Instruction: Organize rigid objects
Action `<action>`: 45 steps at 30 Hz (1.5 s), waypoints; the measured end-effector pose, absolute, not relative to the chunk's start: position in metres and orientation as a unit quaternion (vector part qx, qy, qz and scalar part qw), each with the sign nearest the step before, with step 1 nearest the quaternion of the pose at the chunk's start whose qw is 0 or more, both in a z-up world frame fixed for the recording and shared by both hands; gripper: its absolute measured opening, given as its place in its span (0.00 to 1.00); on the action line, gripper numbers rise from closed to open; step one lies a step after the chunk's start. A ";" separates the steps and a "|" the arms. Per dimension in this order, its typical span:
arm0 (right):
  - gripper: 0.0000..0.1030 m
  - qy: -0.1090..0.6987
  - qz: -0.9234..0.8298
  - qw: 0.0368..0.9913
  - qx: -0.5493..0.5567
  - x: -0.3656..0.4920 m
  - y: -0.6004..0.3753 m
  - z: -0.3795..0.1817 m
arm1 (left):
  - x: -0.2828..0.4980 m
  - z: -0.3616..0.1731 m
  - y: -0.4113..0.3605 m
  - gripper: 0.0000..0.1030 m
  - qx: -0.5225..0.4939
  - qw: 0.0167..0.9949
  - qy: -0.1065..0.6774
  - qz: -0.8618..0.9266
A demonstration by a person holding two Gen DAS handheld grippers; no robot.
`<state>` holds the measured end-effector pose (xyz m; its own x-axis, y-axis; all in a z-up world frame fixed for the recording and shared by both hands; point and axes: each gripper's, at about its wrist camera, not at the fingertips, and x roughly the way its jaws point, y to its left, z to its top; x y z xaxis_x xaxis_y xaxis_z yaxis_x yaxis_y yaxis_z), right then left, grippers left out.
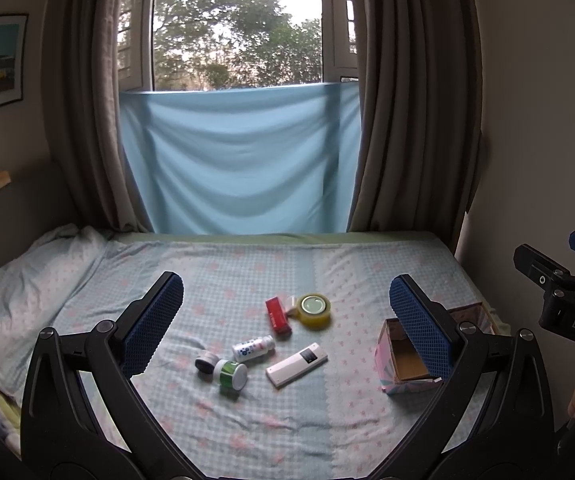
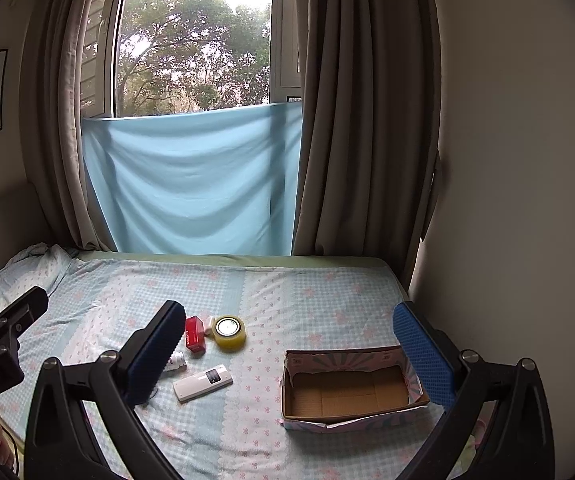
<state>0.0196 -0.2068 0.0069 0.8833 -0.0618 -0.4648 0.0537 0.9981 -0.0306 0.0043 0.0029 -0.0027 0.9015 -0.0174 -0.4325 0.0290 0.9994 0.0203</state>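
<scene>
The bed sheet [image 2: 307, 300] is showing as soft, matt, wrinkled cloth. The box [image 2: 351, 390] is looking like raw brown cardboard inside, printed paper outside. The tape [image 2: 229, 331] is gleaming, glossy and translucent. The remote [image 2: 202, 382] is appearing as smooth white plastic. The left gripper [image 1: 287, 320] is wearing rough, dimpled blue pads [image 1: 155, 320] on matt black arms. The curtains [image 2: 363, 120] are hanging as matt cloth.
</scene>
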 end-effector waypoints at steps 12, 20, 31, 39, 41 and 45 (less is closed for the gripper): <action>1.00 0.240 -0.030 0.970 -0.008 0.020 -0.207 0.007 | 0.005 -0.003 0.004 0.99 0.012 0.975 0.223 -0.012; 1.00 0.250 -0.023 0.968 -0.011 0.029 -0.201 0.010 | 0.010 -0.002 0.008 0.99 0.006 0.972 0.235 -0.006; 1.00 0.285 0.052 0.957 -0.034 0.076 -0.208 -0.016 | 0.050 -0.037 0.032 0.99 -0.050 0.946 0.316 0.045; 1.00 0.345 0.099 0.933 -0.036 0.145 -0.197 -0.076 | 0.115 -0.096 0.060 0.99 -0.070 0.915 0.393 0.065; 1.00 0.358 0.105 0.927 -0.040 0.165 -0.191 -0.092 | 0.141 -0.113 0.068 0.99 -0.080 0.905 0.415 0.050; 1.00 0.388 0.109 0.914 -0.048 0.213 -0.176 -0.128 | 0.204 -0.152 0.082 0.99 -0.104 0.880 0.462 0.021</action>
